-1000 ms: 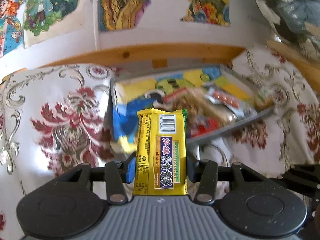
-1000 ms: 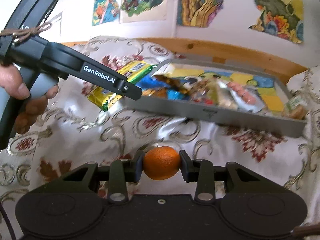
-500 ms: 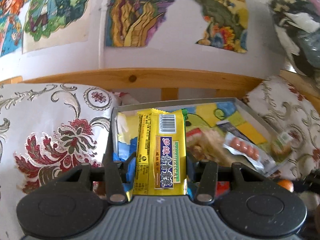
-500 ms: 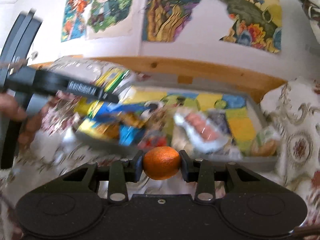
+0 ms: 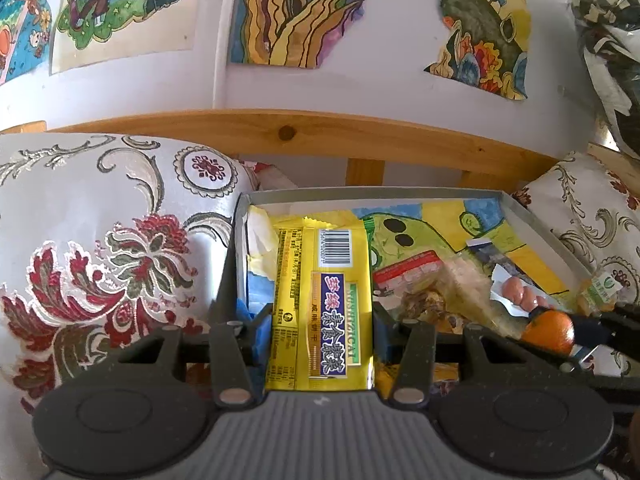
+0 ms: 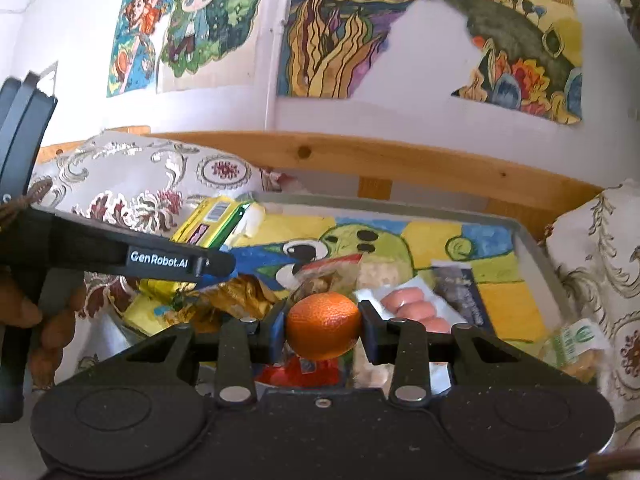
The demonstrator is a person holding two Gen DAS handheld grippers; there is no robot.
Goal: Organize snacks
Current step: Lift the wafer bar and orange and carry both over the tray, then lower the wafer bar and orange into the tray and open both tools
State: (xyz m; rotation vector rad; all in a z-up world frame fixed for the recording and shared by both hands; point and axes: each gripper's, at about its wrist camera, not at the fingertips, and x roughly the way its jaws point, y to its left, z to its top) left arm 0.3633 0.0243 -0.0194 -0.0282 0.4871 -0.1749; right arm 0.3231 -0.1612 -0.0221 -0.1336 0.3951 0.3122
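Left gripper (image 5: pixel 322 322) clamped on yellow snack packet (image 5: pixel 322 304) (barcode uppermost), centre frame, above grey tray (image 5: pixel 536 222). Right gripper (image 6: pixel 323 330) closed around orange (image 6: pixel 323 326), lower centre, over tray's sausage pack (image 6: pixel 414 310).

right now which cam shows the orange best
The right wrist view: the orange sits centre frame, clamped between the right gripper fingers, its dimpled skin sharp. The left wrist view catches the orange only small at the right edge, partly hidden behind the gripper fingers.
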